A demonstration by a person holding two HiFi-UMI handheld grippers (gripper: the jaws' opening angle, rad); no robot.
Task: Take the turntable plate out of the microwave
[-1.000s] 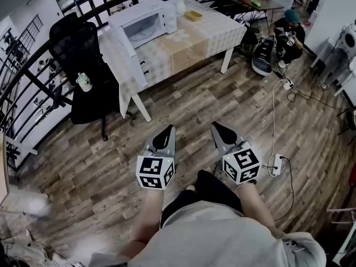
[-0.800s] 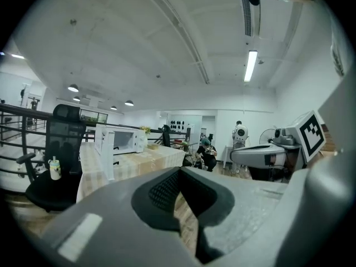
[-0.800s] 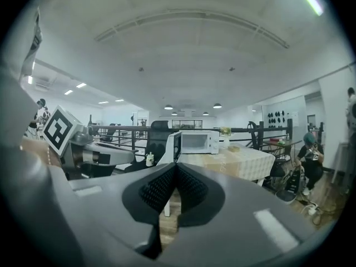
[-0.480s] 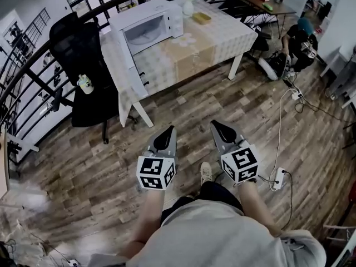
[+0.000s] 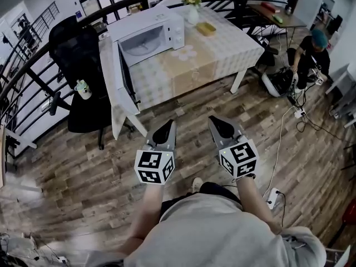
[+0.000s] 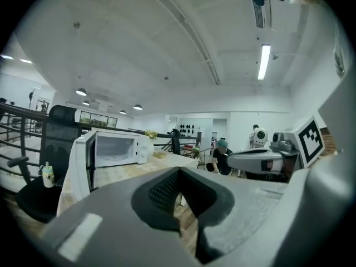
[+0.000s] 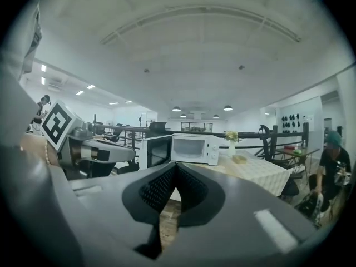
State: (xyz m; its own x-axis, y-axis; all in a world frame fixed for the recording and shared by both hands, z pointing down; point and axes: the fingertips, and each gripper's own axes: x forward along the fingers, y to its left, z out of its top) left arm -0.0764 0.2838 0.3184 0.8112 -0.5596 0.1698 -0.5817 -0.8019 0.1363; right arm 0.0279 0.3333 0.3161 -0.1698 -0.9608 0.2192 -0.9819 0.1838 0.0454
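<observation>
A white microwave (image 5: 147, 33) stands on the far left end of a table (image 5: 222, 49) with a checked cloth. Its door (image 5: 123, 71) is swung open to the left. The cavity looks pale, and the turntable plate inside is too small to make out. My left gripper (image 5: 166, 129) and right gripper (image 5: 214, 123) hang side by side over the wooden floor, well short of the table, both shut and empty. The microwave (image 6: 117, 148) appears in the left gripper view beyond the left gripper (image 6: 179, 174). The right gripper view shows the microwave (image 7: 192, 148) past the right gripper (image 7: 175, 168).
A black office chair (image 5: 80, 60) with a cup (image 5: 83, 88) on its seat stands left of the table. A flower vase (image 5: 193, 11) and a yellow dish (image 5: 206, 28) are on the table. A person (image 5: 312, 54) sits on the floor at right among cables; a power strip (image 5: 273, 196) lies nearby.
The table and microwave have come nearer and lower in the head view as I walk toward them. Both grippers stay shut and side by side.
</observation>
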